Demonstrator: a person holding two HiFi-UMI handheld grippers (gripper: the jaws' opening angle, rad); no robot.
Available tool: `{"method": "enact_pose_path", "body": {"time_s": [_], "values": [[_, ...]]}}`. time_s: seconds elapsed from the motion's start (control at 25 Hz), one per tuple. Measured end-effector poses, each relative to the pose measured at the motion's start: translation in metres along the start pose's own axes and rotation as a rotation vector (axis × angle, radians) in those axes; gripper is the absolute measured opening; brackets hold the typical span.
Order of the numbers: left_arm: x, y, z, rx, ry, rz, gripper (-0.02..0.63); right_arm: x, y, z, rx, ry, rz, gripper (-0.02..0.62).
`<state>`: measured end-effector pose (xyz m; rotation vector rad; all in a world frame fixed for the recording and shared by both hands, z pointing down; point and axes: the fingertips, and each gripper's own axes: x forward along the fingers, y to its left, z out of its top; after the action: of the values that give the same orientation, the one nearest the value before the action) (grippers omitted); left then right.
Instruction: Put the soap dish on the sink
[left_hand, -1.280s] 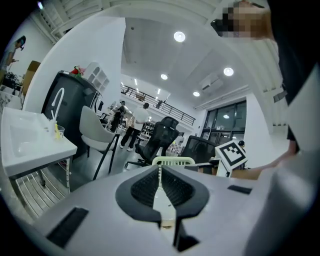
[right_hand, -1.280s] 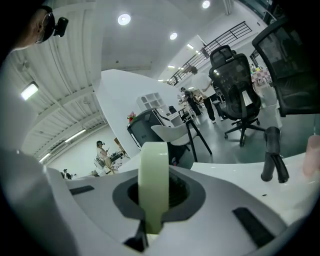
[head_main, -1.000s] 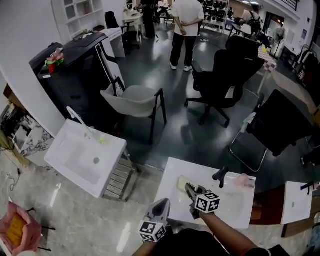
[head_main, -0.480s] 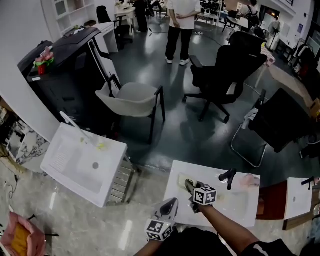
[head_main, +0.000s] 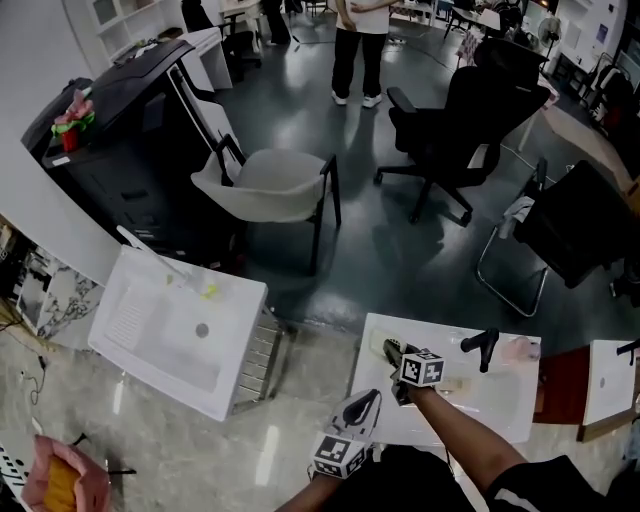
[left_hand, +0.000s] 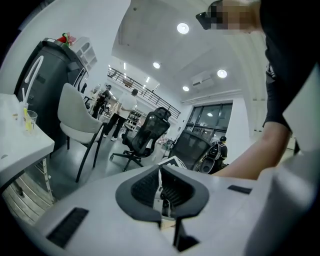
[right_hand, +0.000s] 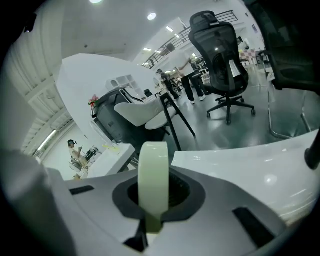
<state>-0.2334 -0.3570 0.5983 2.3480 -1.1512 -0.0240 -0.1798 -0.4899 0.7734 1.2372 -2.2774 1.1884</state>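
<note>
both hands have come forward and down toward the near sink (head_main: 515, 415) since the earlier frame, and the view has drawn closer to it. its white counter fills the lower right, with dark floor dropping away past its far and left edges. a second sink (head_main: 150, 330) stands well apart to the left. the right tool (head_main: 392, 352) is over the near sink's far left rim, clamped narrow on the pale green soap dish (right_hand: 153, 175). the dish is held on edge, its thin side toward the camera, with the bare rim just below and ahead. it likely needs rolling flat before release. the black faucet (head_main: 483, 347) stands clear to the right. the left tool (head_main: 362, 403) hangs closed and empty by the near left corner.
</note>
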Motion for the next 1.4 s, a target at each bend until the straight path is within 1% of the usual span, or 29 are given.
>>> {"method": "enact_pose_path", "body": {"time_s": [0.16, 0.32, 0.48, 0.6, 0.72, 0.92, 1.08, 1.4], "values": [[0.000, 0.005, 0.000, -0.010, 0.013, -0.015, 0.020, 0.017, -0.014, -0.002, 0.010, 0.022, -0.031, 0.006], [-0.004, 0.008, -0.012, -0.030, 0.041, -0.019, 0.020, 0.027, -0.027, -0.001, 0.032, 0.031, -0.049, 0.008], [-0.005, 0.015, -0.018, -0.045, 0.053, -0.012, 0.020, 0.036, -0.027, 0.001, 0.046, 0.019, -0.030, 0.006], [-0.003, 0.018, -0.020, -0.053, 0.057, -0.009, 0.019, 0.041, -0.029, 0.002, 0.077, 0.006, -0.008, 0.009], [-0.002, 0.018, -0.021, -0.054, 0.061, -0.010, 0.020, 0.044, -0.037, 0.000, 0.107, 0.005, -0.006, 0.012], [-0.004, 0.019, -0.026, -0.061, 0.076, -0.010, 0.019, 0.042, -0.050, 0.008, 0.146, -0.028, -0.054, 0.026], [-0.002, 0.019, -0.029, -0.063, 0.082, -0.013, 0.020, 0.043, -0.059, 0.009, 0.130, -0.021, -0.076, 0.039], [-0.001, 0.024, -0.031, -0.059, 0.091, -0.016, 0.020, 0.050, -0.068, 0.004, 0.099, 0.049, -0.094, 0.089]]}}
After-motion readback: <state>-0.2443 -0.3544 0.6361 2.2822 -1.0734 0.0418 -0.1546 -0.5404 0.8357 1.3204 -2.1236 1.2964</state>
